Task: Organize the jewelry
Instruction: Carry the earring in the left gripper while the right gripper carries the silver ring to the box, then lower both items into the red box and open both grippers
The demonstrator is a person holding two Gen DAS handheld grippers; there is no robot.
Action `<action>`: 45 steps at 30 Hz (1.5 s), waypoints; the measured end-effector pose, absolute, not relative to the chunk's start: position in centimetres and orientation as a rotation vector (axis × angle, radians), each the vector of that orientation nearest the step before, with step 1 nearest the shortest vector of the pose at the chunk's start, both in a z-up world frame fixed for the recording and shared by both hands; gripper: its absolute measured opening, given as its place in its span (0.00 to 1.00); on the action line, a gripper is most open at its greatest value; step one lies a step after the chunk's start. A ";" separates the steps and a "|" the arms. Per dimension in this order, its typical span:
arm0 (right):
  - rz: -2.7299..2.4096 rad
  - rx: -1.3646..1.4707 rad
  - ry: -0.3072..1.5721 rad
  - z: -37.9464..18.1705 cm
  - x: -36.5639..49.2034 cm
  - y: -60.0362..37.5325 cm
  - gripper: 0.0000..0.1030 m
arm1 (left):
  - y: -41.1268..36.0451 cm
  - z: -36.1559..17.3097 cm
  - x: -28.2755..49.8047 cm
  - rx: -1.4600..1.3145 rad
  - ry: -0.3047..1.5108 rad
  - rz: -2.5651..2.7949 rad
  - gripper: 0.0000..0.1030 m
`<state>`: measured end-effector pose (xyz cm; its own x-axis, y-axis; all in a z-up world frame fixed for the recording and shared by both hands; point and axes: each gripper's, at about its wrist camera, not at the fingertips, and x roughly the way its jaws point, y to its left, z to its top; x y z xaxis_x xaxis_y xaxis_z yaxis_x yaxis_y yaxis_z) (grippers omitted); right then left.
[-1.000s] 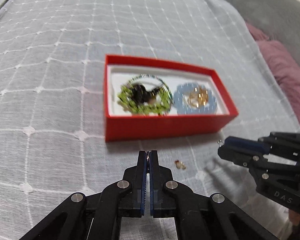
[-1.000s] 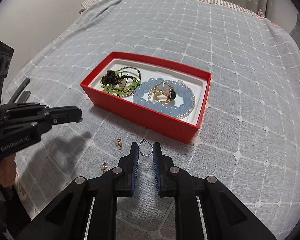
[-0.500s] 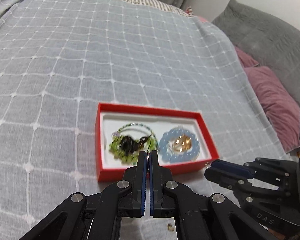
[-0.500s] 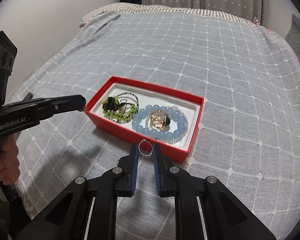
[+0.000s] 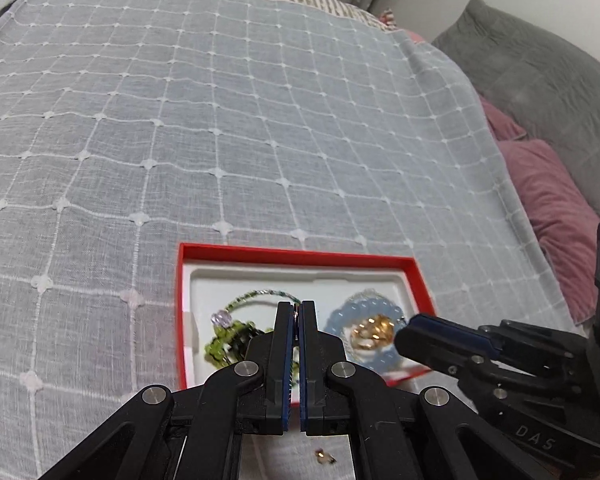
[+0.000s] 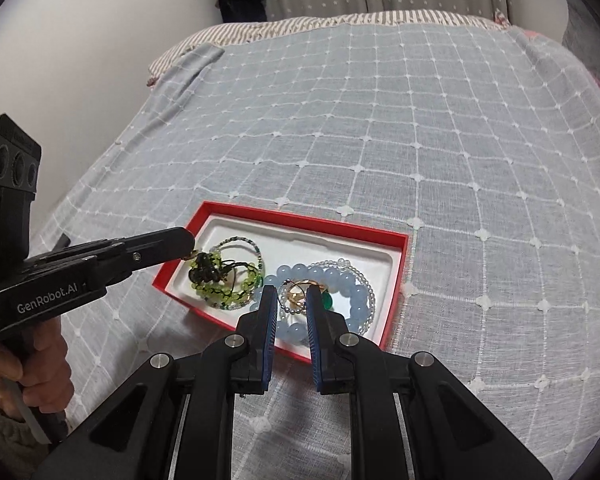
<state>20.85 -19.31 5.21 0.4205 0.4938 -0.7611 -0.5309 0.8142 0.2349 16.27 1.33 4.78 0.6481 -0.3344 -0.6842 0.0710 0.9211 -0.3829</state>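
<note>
Right wrist view shows the red box (image 6: 396, 280) on the grey quilt (image 6: 420, 140), its long axis running from lower right to upper left across the picture, open side up. In its white tray lie a green bead bracelet (image 6: 220, 280) at the left end and a blue bead bracelet (image 6: 340, 284) at the right end, with a gold ring (image 6: 300, 294) inside the blue loop. The right gripper (image 6: 292, 300) hangs over the blue end, jaws a narrow gap apart, pinching a small bead ring (image 6: 286, 300) that dangles at its tips. The left gripper (image 6: 188, 246) is clamped tight; a tiny glint at its tip, over the green end, looks like a small earring, though it is too small to be sure. In the left wrist view one small gold piece (image 5: 325, 457) lies on the quilt, near the box. By my judgement the task is well along: the large pieces are boxed, two small ones are poised for release, and at least that loose piece is left to fetch.
</note>
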 end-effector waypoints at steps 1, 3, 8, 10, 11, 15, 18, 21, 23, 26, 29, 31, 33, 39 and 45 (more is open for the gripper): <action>0.645 -0.036 0.943 5.1 21.1 -19.3 0.15 | 1.4 4.6 16.4 -0.335 0.843 -0.230 0.00; 0.647 -0.022 0.952 5.0 21.4 -19.3 0.16 | 1.4 4.3 16.7 -0.326 0.849 -0.217 0.00; 0.653 -0.013 0.958 4.7 21.8 -18.8 0.16 | 1.4 3.9 17.2 -0.313 0.853 -0.207 0.00; 0.654 -0.017 0.960 4.6 21.8 -18.6 0.16 | 1.4 3.8 17.4 -0.308 0.854 -0.205 0.00; 0.653 -0.020 0.959 4.6 21.8 -18.5 0.16 | 1.3 3.7 17.5 -0.305 0.855 -0.202 0.00; 0.655 -0.010 0.957 4.6 21.9 -18.5 0.16 | 1.3 3.5 17.6 -0.300 0.857 -0.193 0.00; 0.652 0.011 0.951 4.8 22.0 -18.9 0.16 | 1.3 3.5 17.5 -0.305 0.855 -0.196 0.00; 0.651 0.024 0.947 5.0 21.9 -19.2 0.17 | 1.3 3.5 17.5 -0.301 0.854 -0.195 0.00; 0.652 0.030 0.949 4.9 22.0 -19.2 0.19 | 1.3 3.5 17.5 -0.303 0.856 -0.193 0.00; 0.648 0.029 0.950 4.9 22.0 -19.2 0.21 | 1.3 3.6 17.5 -0.303 0.855 -0.192 0.03; 0.643 0.032 0.948 4.9 22.1 -19.3 0.22 | 1.4 3.8 17.3 -0.311 0.843 -0.192 0.20; 0.633 0.031 0.947 5.0 22.1 -19.4 0.22 | 1.5 3.9 17.3 -0.313 0.838 -0.191 0.24; 0.627 0.028 0.944 5.1 22.0 -19.4 0.22 | 1.6 4.0 17.2 -0.316 0.838 -0.187 0.24; 0.615 0.015 0.927 5.9 21.2 -19.8 0.22 | 1.9 4.8 16.0 -0.309 0.819 -0.169 0.24; 0.602 0.023 0.927 6.2 20.2 -20.3 0.22 | 1.4 5.5 13.8 -0.251 0.802 -0.146 0.33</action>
